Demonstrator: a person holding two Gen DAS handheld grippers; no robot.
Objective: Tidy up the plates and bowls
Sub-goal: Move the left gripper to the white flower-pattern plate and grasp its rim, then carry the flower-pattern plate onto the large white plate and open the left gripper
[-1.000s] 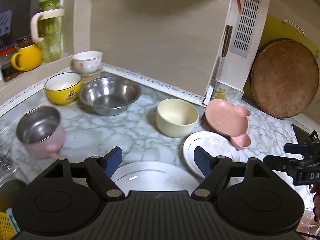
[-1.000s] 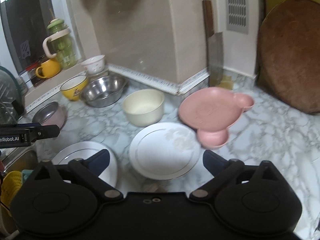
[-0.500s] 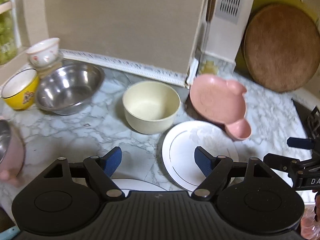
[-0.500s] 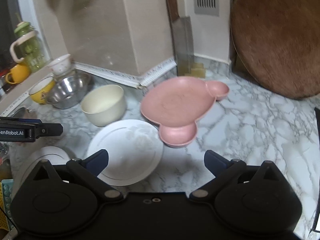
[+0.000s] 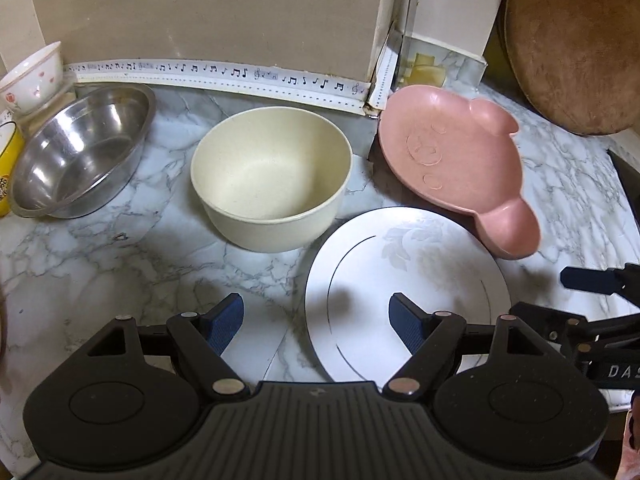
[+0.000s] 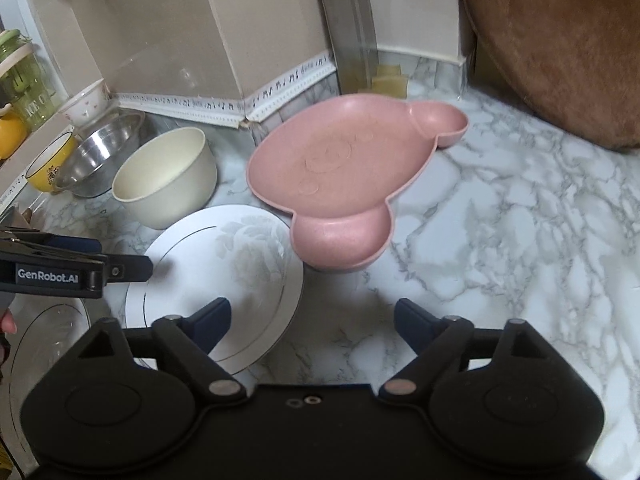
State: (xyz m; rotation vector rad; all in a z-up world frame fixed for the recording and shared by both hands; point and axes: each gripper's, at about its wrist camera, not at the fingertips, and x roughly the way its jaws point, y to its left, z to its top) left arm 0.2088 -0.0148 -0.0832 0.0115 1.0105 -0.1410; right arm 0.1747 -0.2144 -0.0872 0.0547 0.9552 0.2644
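"GenRobot.AI" is read on the left gripper (image 6: 132, 269) at nine o'clock, jaws open and empty. The right gripper (image 6: 310, 320) jaws, just narrowed, are held open over the marble table (image 6: 500, 240), nothing between them.

Black left gripper (image 5: 316, 316) and right gripper (image 6: 310, 316), blue-padded jaws, silver pivot screws.

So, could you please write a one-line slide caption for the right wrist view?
Open right gripper above a marble counter, facing a pink divided plate overlapping a white plate.

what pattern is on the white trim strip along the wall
Black music notes on the trim strip; clearest in the left wrist view.
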